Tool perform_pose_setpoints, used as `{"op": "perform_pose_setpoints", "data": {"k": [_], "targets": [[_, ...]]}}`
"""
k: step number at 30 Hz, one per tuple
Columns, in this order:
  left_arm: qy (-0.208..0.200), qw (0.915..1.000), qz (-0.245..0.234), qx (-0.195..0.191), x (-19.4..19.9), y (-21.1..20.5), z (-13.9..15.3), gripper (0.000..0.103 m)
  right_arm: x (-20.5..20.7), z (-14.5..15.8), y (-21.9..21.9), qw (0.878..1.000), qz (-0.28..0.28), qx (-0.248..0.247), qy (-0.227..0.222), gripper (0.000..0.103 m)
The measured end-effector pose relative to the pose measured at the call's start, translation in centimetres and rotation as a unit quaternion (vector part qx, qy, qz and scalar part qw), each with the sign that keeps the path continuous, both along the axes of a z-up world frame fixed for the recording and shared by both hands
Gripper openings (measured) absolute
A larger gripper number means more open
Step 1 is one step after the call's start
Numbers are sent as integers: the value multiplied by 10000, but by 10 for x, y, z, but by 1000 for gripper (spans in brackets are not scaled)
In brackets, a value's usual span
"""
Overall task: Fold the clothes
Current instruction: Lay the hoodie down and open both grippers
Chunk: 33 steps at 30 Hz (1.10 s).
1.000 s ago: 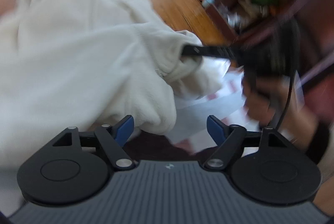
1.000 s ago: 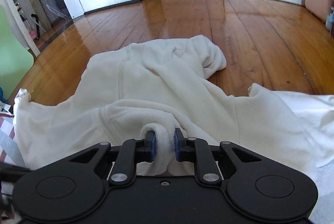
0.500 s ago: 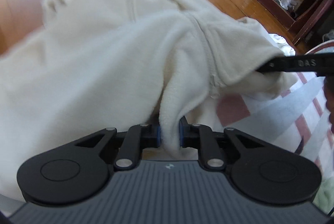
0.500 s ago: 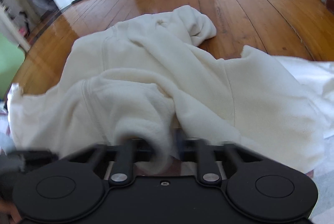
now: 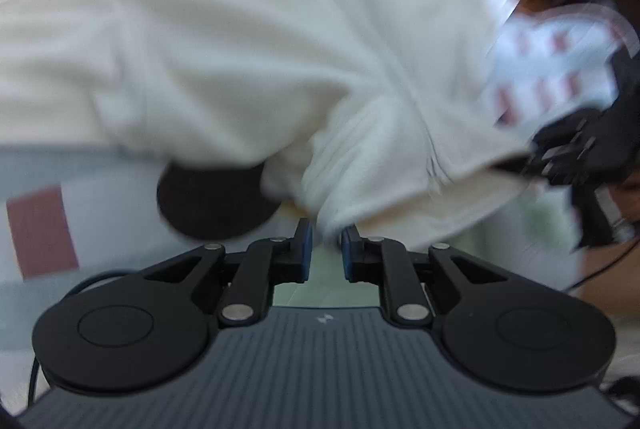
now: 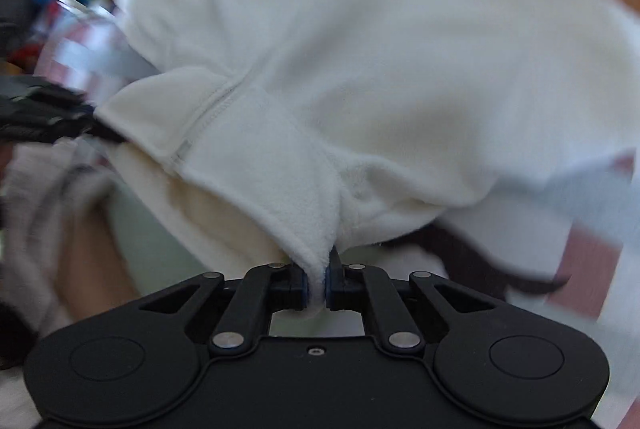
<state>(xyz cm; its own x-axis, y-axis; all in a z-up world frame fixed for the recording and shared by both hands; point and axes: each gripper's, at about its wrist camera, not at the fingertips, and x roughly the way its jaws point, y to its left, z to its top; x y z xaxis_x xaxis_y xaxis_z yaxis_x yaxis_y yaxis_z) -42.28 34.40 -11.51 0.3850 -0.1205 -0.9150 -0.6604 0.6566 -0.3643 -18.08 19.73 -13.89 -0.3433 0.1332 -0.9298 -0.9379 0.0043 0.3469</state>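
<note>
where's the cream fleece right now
The cream fleece fills the middle of both wrist views, its near edge pinched in the right claw and reaching the left claw, over a red-and-white checked cloth.

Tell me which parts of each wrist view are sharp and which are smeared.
Left wrist view: the left claw is crisp, while the cream fleece garment and checked cloth are motion-smeared. Right wrist view: the right claw and nearby fleece nap are sharp; the edges streak.
</note>
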Motion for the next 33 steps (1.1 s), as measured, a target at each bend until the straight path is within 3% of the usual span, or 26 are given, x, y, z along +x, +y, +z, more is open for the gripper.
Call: {"op": "perform_pose_setpoints", "data": {"k": [2, 4, 5, 6, 8, 10, 13, 15, 18, 21, 22, 25, 28, 30, 31, 33], "targets": [[-103, 9999, 52, -39, 1, -5, 5, 20, -5, 5, 5, 9999, 137, -17, 16, 15], [-382, 9987, 250, -224, -3, -5, 18, 50, -4, 28, 10, 9994, 263, 208, -66, 22], [-654, 9969, 411, -140, -8, 1, 31, 53, -2, 44, 12, 9986, 323, 398, -138, 38], [-930, 9940, 574, -52, -14, 8, 45, 53, 1, 60, 15, 9973, 362, 599, -234, 48], [-1477, 9849, 898, 125, -24, 21, 72, 56, 9, 89, 27, 9930, 289, 987, -579, 49], [-1490, 9809, 1175, 425, -24, 41, 89, 58, 17, 111, 51, 9902, 149, 1130, -808, 49], [-1184, 9776, 1423, 998, -14, 66, 111, 58, 31, 143, 104, 9944, -317, 811, -607, 49], [-1195, 9732, 1561, 1191, -5, 83, 121, 58, 45, 162, 144, 9958, -763, 235, -447, 49], [-1523, 9622, 1892, 1232, 4, 114, 133, 64, 56, 193, 194, 9877, -1214, -403, -896, 49], [-1726, 9451, 2425, 1351, 10, 147, 136, 67, 57, 223, 238, 9803, -1055, -578, -1565, 49], [-1693, 9399, 2644, 1344, 13, 159, 131, 67, 60, 228, 252, 9803, -1004, -563, -1607, 50], [-1597, 9260, 3152, 1329, 14, 185, 105, 67, 82, 225, 280, 9877, -841, -357, -1269, 57], [-1521, 9128, 3477, 1510, 9, 197, 74, 67, 109, 190, 298, 9910, -975, -305, -864, 57], [-1587, 8905, 3676, 2160, -10, 193, 54, 67, 128, 167, 310, 9922, -1063, -270, -594, 57], [-1399, 8889, 3763, 2207, -17, 197, 40, 67, 137, 156, 316, 9925, -1107, -252, -458, 57], [-1114, 9084, 3634, 1742, -26, 212, 9, 65, 155, 133, 328, 9924, -1194, -217, -187, 57]]}}
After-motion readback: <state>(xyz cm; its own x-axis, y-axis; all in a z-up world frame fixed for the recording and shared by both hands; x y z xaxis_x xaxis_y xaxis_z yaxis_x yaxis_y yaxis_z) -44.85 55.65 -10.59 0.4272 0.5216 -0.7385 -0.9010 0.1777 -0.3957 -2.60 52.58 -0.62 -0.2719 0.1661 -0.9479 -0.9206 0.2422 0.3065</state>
